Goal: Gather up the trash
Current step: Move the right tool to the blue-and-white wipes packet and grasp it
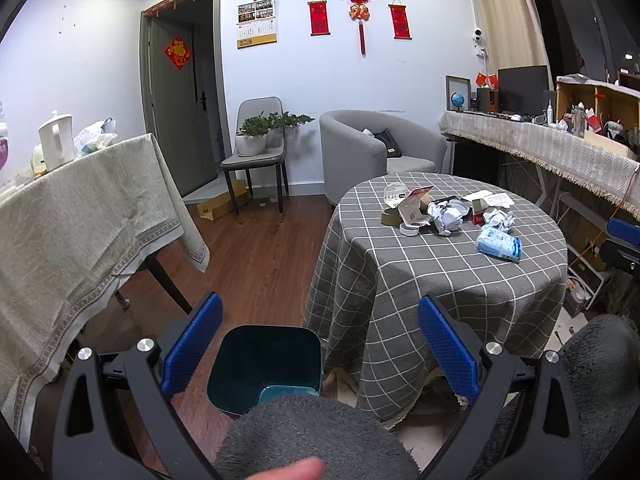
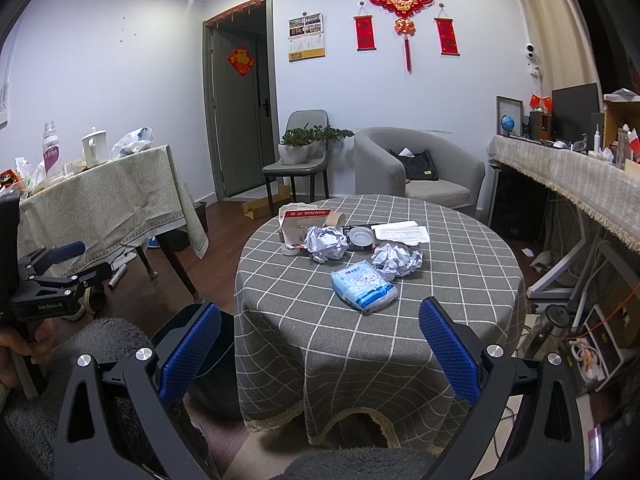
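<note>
Where trash litters, round table [image 2: 460,280] (checked cloth).

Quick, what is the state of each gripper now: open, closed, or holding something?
Left gripper: open, holding nothing, above the trash bin.
Right gripper: open, holding nothing, facing the round table.

- Left gripper [image 1: 320,344]: black frame arms, blue dimpled pads on the fingers [image 1: 192,346], round silver screws behind them.
- Right gripper [image 2: 320,348]: same black-and-blue build.
- Fuzzy grey sleeve [image 1: 316,436] just below the left gripper.
</note>
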